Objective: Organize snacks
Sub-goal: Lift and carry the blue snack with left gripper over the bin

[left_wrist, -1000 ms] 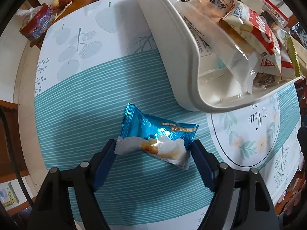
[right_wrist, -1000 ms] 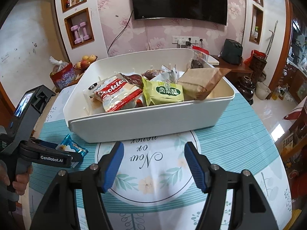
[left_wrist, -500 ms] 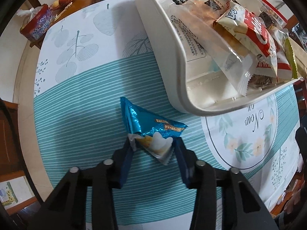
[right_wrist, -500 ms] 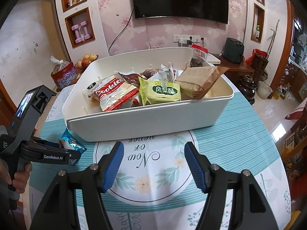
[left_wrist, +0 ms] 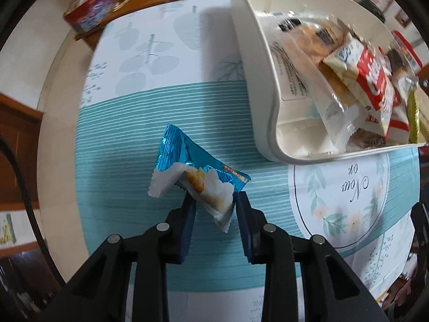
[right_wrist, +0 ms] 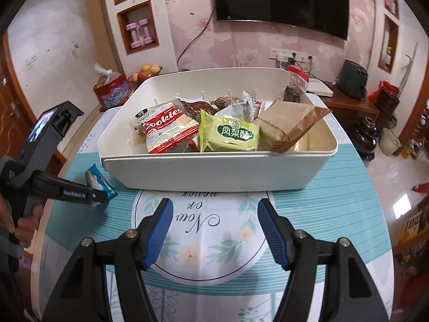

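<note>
A blue and white snack packet point(left_wrist: 187, 158) hangs crumpled just above the striped tablecloth. My left gripper point(left_wrist: 214, 197) points down over it, its jaws closing with both pads pressing the packet's white end. The right wrist view shows the left gripper point(right_wrist: 93, 196) and the packet point(right_wrist: 100, 182) left of the white bin point(right_wrist: 214, 171). The bin's near corner point(left_wrist: 257, 80) lies up and right of the packet. The bin holds a red cookies pack point(right_wrist: 166, 128), a green pack point(right_wrist: 230, 134) and a brown paper bag point(right_wrist: 289, 123). My right gripper point(right_wrist: 214, 206) is open over the cloth's round print.
A person's hand point(right_wrist: 24, 222) holds the left gripper at the left edge. A red tin point(right_wrist: 111, 91) and a fruit bowl point(right_wrist: 144, 72) stand on a side table behind the bin. The round table's edge point(left_wrist: 53, 161) curves close on the left.
The left jaws have closed onto the packet, crumpling it and raising it off the cloth. The right gripper has shifted slightly, still open.
</note>
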`<state>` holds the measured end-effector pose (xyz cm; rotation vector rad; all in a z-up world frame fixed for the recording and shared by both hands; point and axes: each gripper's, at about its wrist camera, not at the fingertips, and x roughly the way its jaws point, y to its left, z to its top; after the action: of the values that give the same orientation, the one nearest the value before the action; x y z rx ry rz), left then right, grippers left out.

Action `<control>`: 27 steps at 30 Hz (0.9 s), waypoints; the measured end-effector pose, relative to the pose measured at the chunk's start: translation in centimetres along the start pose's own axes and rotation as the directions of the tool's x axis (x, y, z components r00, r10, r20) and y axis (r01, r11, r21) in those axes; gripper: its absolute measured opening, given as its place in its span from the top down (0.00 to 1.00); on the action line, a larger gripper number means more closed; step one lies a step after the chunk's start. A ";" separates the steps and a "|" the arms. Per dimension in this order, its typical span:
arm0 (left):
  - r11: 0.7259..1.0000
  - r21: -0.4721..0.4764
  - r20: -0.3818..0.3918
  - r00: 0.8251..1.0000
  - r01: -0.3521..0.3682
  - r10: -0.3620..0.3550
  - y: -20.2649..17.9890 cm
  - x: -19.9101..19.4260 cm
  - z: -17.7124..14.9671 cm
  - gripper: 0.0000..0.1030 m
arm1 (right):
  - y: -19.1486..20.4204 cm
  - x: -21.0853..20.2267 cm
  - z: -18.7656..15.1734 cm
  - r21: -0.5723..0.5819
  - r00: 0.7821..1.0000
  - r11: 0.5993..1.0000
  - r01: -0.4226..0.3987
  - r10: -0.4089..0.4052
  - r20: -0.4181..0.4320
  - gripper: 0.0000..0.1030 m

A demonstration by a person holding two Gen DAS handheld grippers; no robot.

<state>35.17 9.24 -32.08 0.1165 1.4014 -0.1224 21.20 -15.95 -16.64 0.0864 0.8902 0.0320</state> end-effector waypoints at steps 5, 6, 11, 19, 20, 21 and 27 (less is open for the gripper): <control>0.997 -0.068 0.024 0.999 -0.041 0.043 0.2 -2.8 -0.7 0.72 | -0.8 0.0 0.6 -0.053 0.999 0.998 -0.042 0.041 -0.012 0.36; 0.995 -0.084 0.039 0.998 -0.050 0.053 0.2 -3.8 -0.7 0.72 | -1.0 0.0 0.7 -0.070 0.998 0.996 -0.056 0.055 -0.016 0.36; 0.987 -0.145 0.118 0.990 -0.063 0.080 -0.1 -7.7 -0.6 0.72 | -1.3 -0.2 1.1 -0.135 0.993 0.984 -0.119 0.114 -0.044 0.36; 0.981 -0.195 0.228 0.973 0.002 0.043 -2.7 -11.3 1.6 0.72 | -1.5 -0.7 0.8 -0.183 0.970 0.956 -0.230 0.211 -0.120 0.36; 0.981 -0.194 0.236 0.971 0.013 0.034 -3.2 -11.4 1.8 0.72 | -1.5 -0.7 0.7 -0.185 0.964 0.950 -0.252 0.230 -0.133 0.36; 0.981 -0.193 0.245 0.969 0.024 0.025 -3.8 -11.5 1.9 0.72 | -1.5 -0.8 0.6 -0.189 0.958 0.944 -0.271 0.246 -0.143 0.36; 0.980 -0.185 0.289 0.957 0.073 -0.017 -6.5 -11.6 2.5 0.72 | -1.1 -1.1 -0.2 -0.242 0.935 0.909 -0.340 0.300 -0.189 0.36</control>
<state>34.74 2.63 -20.31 -0.0938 1.1198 -0.0374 20.31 -17.07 -15.97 -0.0271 1.0053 0.4742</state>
